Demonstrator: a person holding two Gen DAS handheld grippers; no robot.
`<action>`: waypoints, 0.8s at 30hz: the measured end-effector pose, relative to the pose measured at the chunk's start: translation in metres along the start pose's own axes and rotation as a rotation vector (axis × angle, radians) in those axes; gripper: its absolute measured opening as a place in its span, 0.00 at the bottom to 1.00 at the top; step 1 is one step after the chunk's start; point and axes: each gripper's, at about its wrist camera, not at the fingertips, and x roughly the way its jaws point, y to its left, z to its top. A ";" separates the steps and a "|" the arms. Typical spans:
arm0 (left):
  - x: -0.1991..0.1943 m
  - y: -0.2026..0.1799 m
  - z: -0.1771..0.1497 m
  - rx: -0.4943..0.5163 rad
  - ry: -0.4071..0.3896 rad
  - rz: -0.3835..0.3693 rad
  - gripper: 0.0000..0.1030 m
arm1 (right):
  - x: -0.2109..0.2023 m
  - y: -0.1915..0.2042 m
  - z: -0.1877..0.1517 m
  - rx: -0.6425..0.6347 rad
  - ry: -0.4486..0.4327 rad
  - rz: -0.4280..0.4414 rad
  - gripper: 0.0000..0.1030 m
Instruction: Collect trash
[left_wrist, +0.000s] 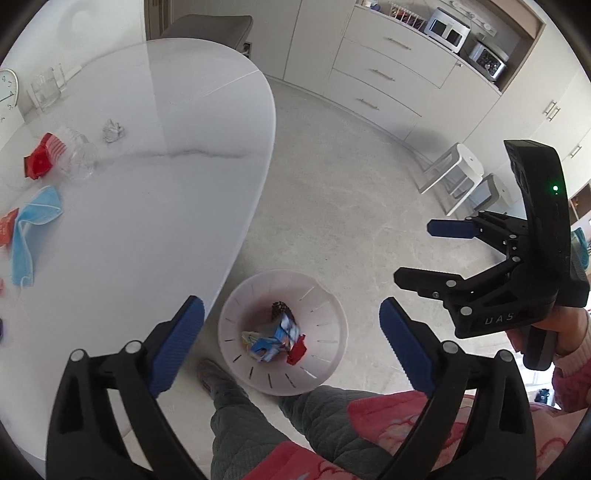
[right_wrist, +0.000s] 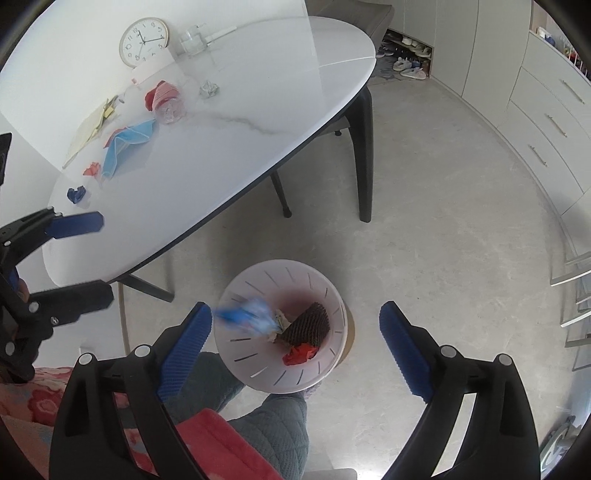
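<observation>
A white slotted trash bin (left_wrist: 332, 332) (right_wrist: 332, 354) stands on the floor beside the table. It holds a blue-and-white wrapper (left_wrist: 280, 338), a red scrap (left_wrist: 296, 352) (right_wrist: 300, 353) and a dark ridged piece (right_wrist: 308, 326). In the right wrist view the blue wrapper (right_wrist: 245, 318) is blurred at the bin's left rim. My left gripper (left_wrist: 291, 339) is open and empty above the bin. My right gripper (right_wrist: 295, 336) is open and empty above it too, and shows in the left wrist view (left_wrist: 428, 254).
The white marble table (right_wrist: 229, 122) carries a blue face mask (right_wrist: 125, 146), a clear jar with red wrapper (right_wrist: 166, 99), a crumpled foil ball (right_wrist: 209, 88), red and blue scraps (right_wrist: 76, 194), papers and a clock (right_wrist: 144, 41). Cabinets, stools (left_wrist: 458, 173) and the person's legs are around.
</observation>
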 end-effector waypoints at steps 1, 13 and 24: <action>-0.001 0.002 0.000 -0.006 -0.001 0.008 0.89 | 0.000 0.001 0.001 0.000 -0.001 -0.001 0.90; -0.026 0.033 -0.002 -0.092 -0.047 0.083 0.92 | 0.004 0.022 0.028 -0.063 -0.021 -0.004 0.92; -0.051 0.101 -0.003 -0.239 -0.089 0.160 0.92 | 0.018 0.066 0.063 -0.133 -0.035 0.006 0.95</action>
